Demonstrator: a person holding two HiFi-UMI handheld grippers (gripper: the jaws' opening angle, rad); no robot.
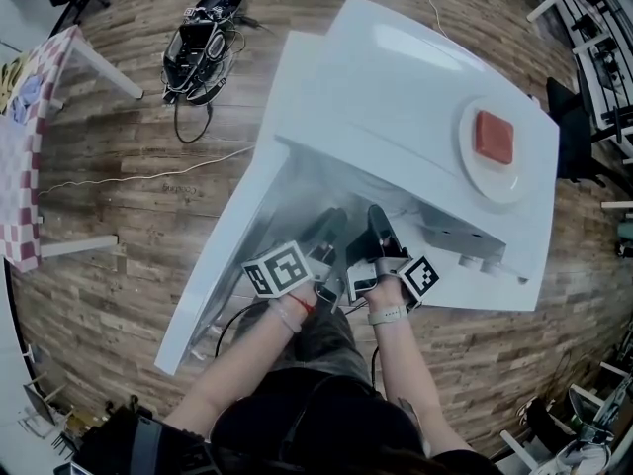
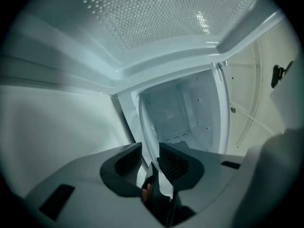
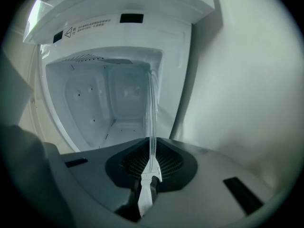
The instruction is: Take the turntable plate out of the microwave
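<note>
The white microwave (image 1: 396, 97) stands with its door (image 1: 223, 255) swung open to the left. Both grippers reach into its mouth. The clear glass turntable plate (image 2: 148, 127) is seen edge-on and tilted in front of the cavity (image 2: 180, 113). My left gripper (image 2: 151, 163) is shut on the plate's rim. In the right gripper view the same plate (image 3: 152, 108) runs as a thin upright line, and my right gripper (image 3: 152, 163) is shut on its edge. In the head view the left gripper (image 1: 331, 228) and right gripper (image 1: 376, 221) sit side by side; the plate is hard to make out there.
A white dish with a red block (image 1: 495, 144) lies on the microwave's top. The control knobs (image 1: 480, 260) are at the front right. A checkered table (image 1: 30, 137) stands at the left, and a device with cables (image 1: 203, 43) lies on the wooden floor.
</note>
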